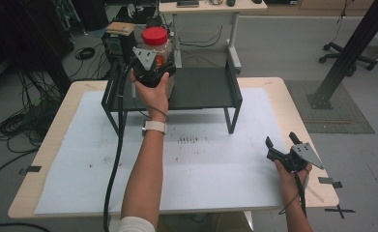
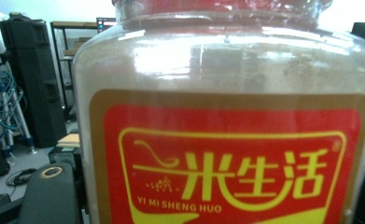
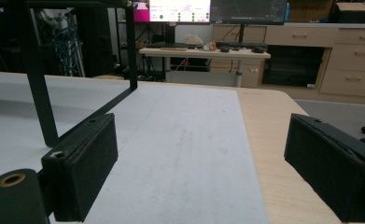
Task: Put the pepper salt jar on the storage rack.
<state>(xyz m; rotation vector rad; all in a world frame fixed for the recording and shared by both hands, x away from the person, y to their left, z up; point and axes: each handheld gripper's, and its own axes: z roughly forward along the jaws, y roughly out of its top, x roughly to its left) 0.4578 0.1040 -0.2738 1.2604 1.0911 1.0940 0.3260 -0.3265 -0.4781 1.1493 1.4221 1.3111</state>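
The jar (image 2: 227,70) at the upper left is clear glossy plastic with a smooth red lid (image 1: 154,35). The desk (image 1: 293,116) is pale wood under matt white paper (image 1: 215,169), and the shelf (image 1: 201,87) is matt black metal.

One red-lidded jar (image 1: 156,48), one black shelf rack (image 1: 201,87), one white mat (image 1: 215,164), two tools: left (image 1: 150,72), right (image 1: 285,150).

Jar (image 1: 156,48) on rack (image 1: 201,87) left end, upper centre of frame; left gripper (image 1: 150,72) before it; right gripper (image 1: 284,145) lower right on table (image 1: 273,87).
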